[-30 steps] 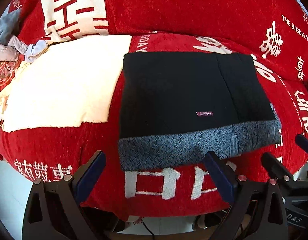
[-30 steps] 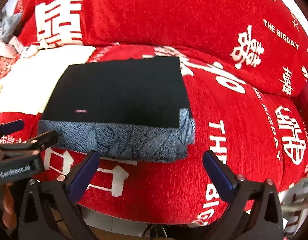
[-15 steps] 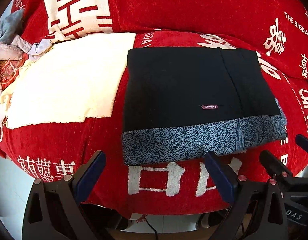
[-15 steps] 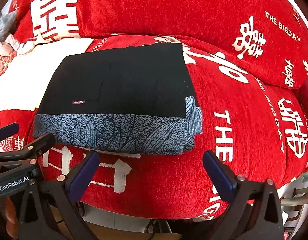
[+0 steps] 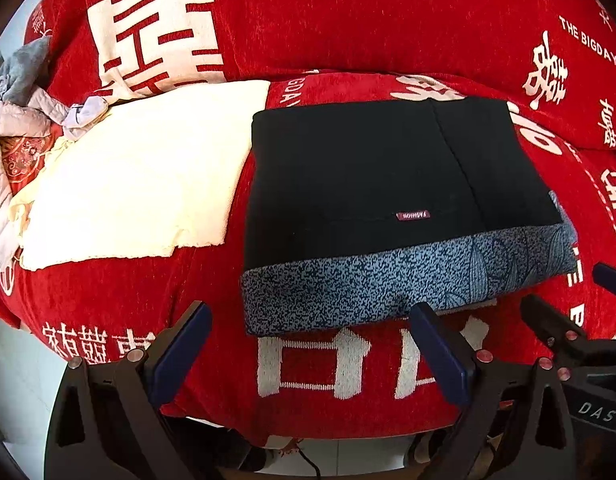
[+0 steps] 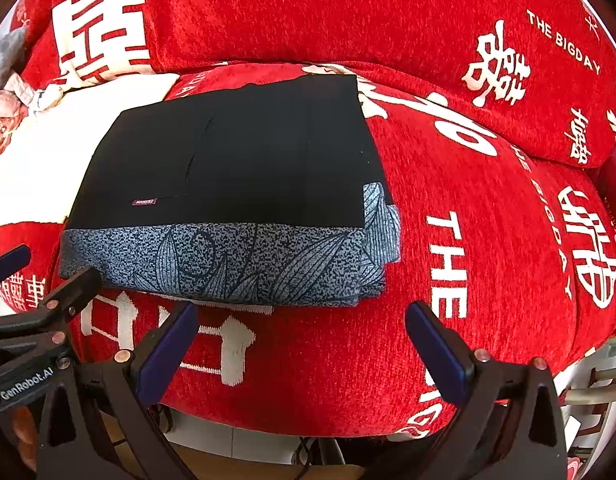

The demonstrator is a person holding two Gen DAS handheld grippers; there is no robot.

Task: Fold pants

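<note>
I see the folded black pants with a speckled blue-grey band [image 5: 391, 208] lying square on the red patterned sofa cushion [image 6: 467, 220]. My left gripper [image 5: 308, 344] and right gripper [image 6: 300, 340] both gape empty; I'd withdraw without snagging the near edge.

I see the pants [image 5: 371, 184] folded into a flat, tidy rectangle on the red sofa seat [image 5: 212, 280], close to its front edge. The top layer is black with a small label; a blue-grey leaf-patterned band runs along the side nearest the front edge.
</note>
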